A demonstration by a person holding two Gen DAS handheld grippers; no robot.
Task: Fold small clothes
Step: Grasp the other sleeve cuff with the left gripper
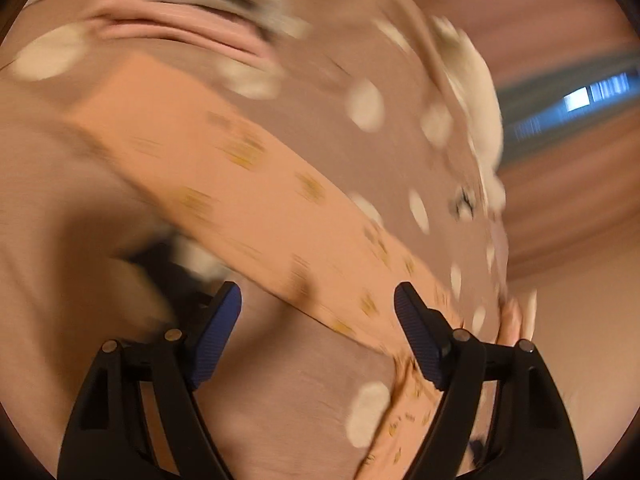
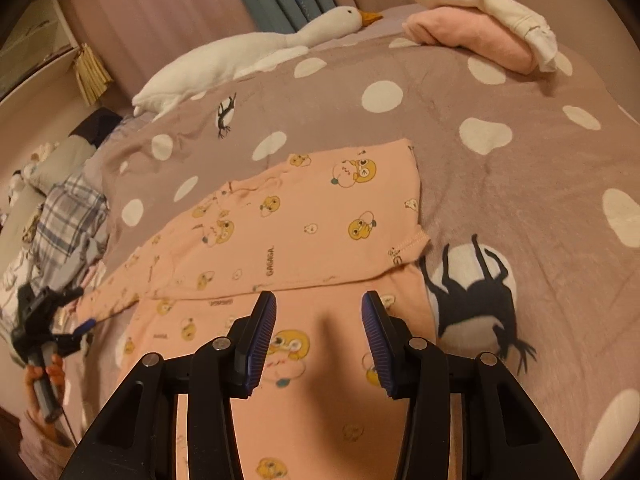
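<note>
A small pink garment (image 2: pixel 304 220) with yellow cartoon prints lies on the mauve dotted bedspread (image 2: pixel 500 184), one part folded over the rest. My right gripper (image 2: pixel 318 308) is open and empty, just above the garment's near part. My left gripper (image 2: pixel 80 328) shows at the far left of the right wrist view, by the garment's sleeve end. In the blurred left wrist view the left gripper (image 1: pixel 318 300) is open, with a strip of the pink garment (image 1: pixel 248 200) running across ahead of its fingers.
A white plush goose (image 2: pixel 248 56) lies at the far edge of the bed. Folded pink and white clothes (image 2: pixel 480 28) sit at the back right. A pile of plaid clothes (image 2: pixel 68 216) lies at the left. Curtains (image 2: pixel 168 4) hang behind.
</note>
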